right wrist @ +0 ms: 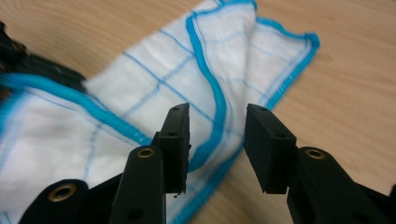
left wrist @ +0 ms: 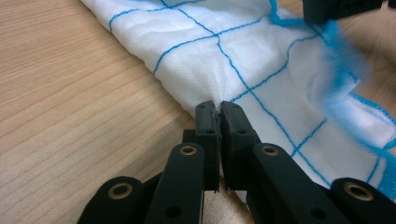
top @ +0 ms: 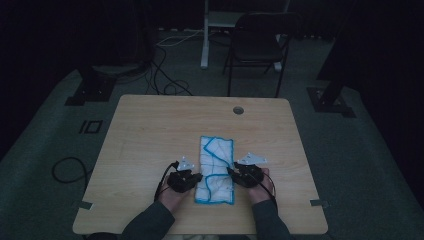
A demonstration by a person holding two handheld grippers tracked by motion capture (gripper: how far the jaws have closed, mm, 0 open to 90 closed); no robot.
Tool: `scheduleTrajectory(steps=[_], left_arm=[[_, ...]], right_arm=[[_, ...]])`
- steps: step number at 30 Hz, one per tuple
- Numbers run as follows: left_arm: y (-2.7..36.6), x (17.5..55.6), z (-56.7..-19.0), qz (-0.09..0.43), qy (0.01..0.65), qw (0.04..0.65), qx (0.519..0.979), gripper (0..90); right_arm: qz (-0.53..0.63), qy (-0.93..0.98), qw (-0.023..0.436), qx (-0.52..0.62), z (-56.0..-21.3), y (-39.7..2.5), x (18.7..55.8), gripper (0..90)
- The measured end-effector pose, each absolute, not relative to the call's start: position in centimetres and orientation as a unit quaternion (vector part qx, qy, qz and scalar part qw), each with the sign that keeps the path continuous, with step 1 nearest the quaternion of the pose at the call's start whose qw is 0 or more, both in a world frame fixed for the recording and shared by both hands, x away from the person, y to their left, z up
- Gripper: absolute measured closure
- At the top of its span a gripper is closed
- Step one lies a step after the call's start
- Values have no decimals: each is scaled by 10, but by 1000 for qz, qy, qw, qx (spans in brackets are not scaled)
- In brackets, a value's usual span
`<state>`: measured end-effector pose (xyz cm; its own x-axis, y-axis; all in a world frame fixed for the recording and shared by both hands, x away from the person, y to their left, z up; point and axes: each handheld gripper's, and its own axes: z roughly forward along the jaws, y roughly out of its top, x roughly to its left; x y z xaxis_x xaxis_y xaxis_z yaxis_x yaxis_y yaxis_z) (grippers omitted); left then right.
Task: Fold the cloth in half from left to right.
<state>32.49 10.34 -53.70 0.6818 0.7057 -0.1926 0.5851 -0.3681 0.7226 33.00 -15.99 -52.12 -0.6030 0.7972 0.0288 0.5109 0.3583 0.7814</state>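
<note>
Table (top: 150,130): folded white cloth (top: 216,170) with blue edging lies lengthwise near the front edge, between both hands. Left gripper (left wrist: 218,109) pinches the cloth's folded side edge, jaws pressed together; only a thin bite, likely to slip if pulled. Right gripper (right wrist: 217,122) spread above the blue hem (right wrist: 212,93), holding nothing; closing here may catch one layer only and skew the fold.

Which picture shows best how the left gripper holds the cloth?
The left gripper view: the left gripper is shut on the cloth at its folded edge. The high view shows it small and dark beside the cloth; the right gripper view shows it only as a dark blur.
</note>
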Motion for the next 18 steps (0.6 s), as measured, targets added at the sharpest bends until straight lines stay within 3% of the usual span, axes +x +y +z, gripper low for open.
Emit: scheduleTrajectory(steps=[10,18], left_arm=[[113,323,-540,66,408,410,813,874],[112,321,-537,81,402,414,812,830]], right_arm=[[392,796,188,421,-520,-171,334,616],[404,802,193,395,-514,-151,350,619]])
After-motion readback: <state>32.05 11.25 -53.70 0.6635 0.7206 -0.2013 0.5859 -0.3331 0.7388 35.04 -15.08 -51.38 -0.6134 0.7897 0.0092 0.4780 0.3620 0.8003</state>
